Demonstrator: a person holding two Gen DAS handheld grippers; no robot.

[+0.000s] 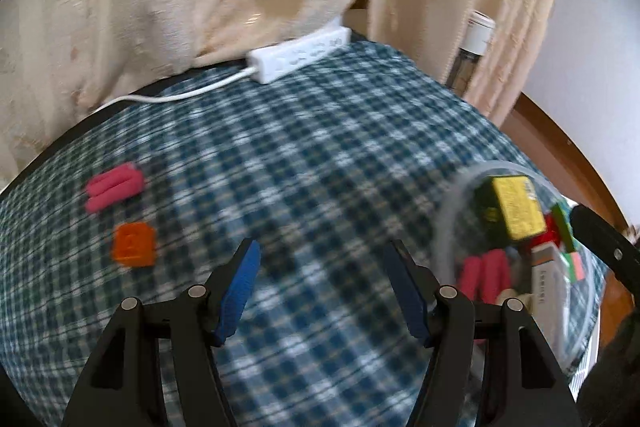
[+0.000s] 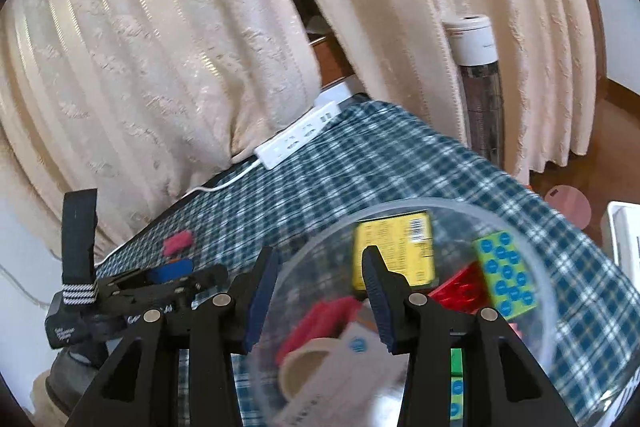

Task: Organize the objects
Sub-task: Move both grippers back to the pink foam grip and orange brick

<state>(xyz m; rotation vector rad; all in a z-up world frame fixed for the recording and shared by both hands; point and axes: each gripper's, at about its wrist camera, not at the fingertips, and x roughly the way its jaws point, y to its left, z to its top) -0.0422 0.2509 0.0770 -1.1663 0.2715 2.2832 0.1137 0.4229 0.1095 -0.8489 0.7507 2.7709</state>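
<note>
Our left gripper [image 1: 320, 291], spread and empty over the counter [image 1: 320, 147], has the orange block [image 1: 134, 245] and pink piece [image 1: 114, 191] ahead-left, nearer it than our right gripper [image 2: 320, 303], spread above the bowl [image 2: 532, 267].

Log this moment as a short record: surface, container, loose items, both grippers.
surface: blue-and-white checked tablecloth
container: clear plastic bowl holding a yellow box, a red brick and other small things
loose items: pink ridged piece, orange square block
left gripper: open, empty
right gripper: open, empty, over the bowl
</note>
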